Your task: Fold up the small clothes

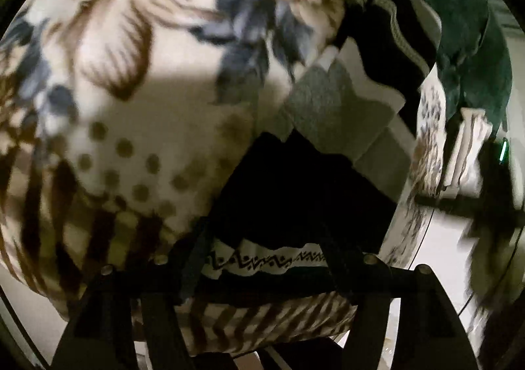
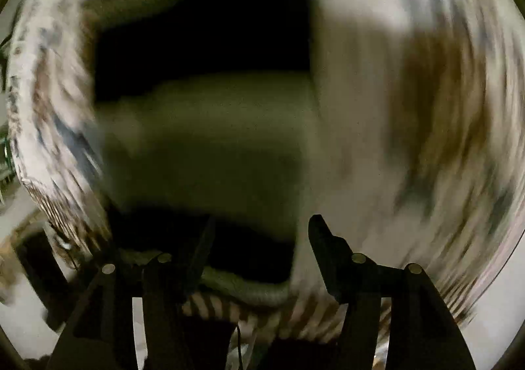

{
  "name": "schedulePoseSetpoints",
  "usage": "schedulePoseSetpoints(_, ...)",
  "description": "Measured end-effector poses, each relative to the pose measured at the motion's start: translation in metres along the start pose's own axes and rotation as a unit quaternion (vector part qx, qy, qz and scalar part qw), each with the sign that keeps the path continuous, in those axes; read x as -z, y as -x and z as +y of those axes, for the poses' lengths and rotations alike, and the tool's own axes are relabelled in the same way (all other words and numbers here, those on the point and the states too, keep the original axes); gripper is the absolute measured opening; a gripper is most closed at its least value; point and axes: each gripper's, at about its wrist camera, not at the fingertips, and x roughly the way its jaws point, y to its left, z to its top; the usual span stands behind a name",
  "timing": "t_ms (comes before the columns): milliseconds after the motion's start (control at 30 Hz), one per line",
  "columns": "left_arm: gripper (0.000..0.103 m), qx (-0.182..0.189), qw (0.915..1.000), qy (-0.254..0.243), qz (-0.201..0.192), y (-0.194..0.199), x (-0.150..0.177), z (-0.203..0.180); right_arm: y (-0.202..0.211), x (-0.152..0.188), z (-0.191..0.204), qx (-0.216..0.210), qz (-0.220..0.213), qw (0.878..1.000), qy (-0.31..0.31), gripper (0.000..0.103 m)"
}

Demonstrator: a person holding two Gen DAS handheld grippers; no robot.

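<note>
The black garment lay folded on the flowery blanket, just ahead of both grippers. The left gripper and right gripper were partly open and held nothing. The fold looked best left alone, so lifting straight away seemed wise.

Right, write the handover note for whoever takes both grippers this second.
Left gripper: jaws open over the black garment and its zigzag-patterned edge; nothing pinched.
Right gripper: jaws open, view badly blurred; dark and grey cloth lies below, nothing visibly held.
Things: the black garment lies beside a grey piece on the floral blanket; a green garment lies at the far right.
Done: cannot tell which folds are finished.
Left: the folding.
</note>
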Motion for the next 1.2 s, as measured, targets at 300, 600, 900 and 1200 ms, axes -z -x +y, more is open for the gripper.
schedulePoseSetpoints(300, 0.064, -0.053, 0.9982, -0.030, -0.002, 0.026, 0.009, -0.003, -0.049, 0.093, -0.034, -0.045, -0.050, 0.995, -0.074, 0.006)
schedulePoseSetpoints(600, 0.063, -0.060, 0.9973, -0.041, 0.011, -0.004, 0.018, -0.016, -0.010, 0.114, -0.054, -0.020, -0.102, 0.991, -0.082, 0.005)
schedulePoseSetpoints(900, 0.007, -0.045, 0.9980, -0.044, -0.009, -0.007, 0.038, -0.025, -0.017, 0.115, -0.037, -0.002, -0.089, 0.994, -0.070, 0.005)
schedulePoseSetpoints(1200, 0.025, -0.042, 0.9977, -0.030, 0.044, -0.007, 0.013, -0.018, -0.043, 0.098, -0.043, -0.001, -0.032, 0.996, -0.082, 0.010)
